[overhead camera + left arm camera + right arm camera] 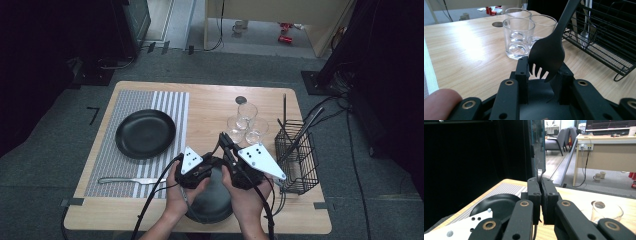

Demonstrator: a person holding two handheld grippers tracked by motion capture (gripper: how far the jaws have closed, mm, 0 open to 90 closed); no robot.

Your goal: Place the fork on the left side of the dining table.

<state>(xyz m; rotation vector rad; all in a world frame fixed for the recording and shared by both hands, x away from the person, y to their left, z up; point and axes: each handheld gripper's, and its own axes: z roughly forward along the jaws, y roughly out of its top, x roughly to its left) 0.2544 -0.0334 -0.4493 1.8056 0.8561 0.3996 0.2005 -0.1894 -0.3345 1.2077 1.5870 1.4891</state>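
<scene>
Hovering over a black plate (212, 200) at the table's (210, 100) near edge, the right gripper (541, 185) clamps a black fork's handle (539, 173) — its tines (544, 71) hang between the left gripper's (541, 72) parted jaws, contact unclear. Clear glasses (519, 37) and a wire rack (609, 37) crowd close beyond.

Fork (548, 53): black all over. Jaws: black. Glasses (518, 37): clear, see-through. Tabletop (210, 107): light brown wood. Mat (172, 102): grey and white stripes. Plates (145, 133): black. Wire basket (297, 157): black. Knife (130, 180): shiny silver. Gripper plates (261, 159): grey with black dots.
</scene>
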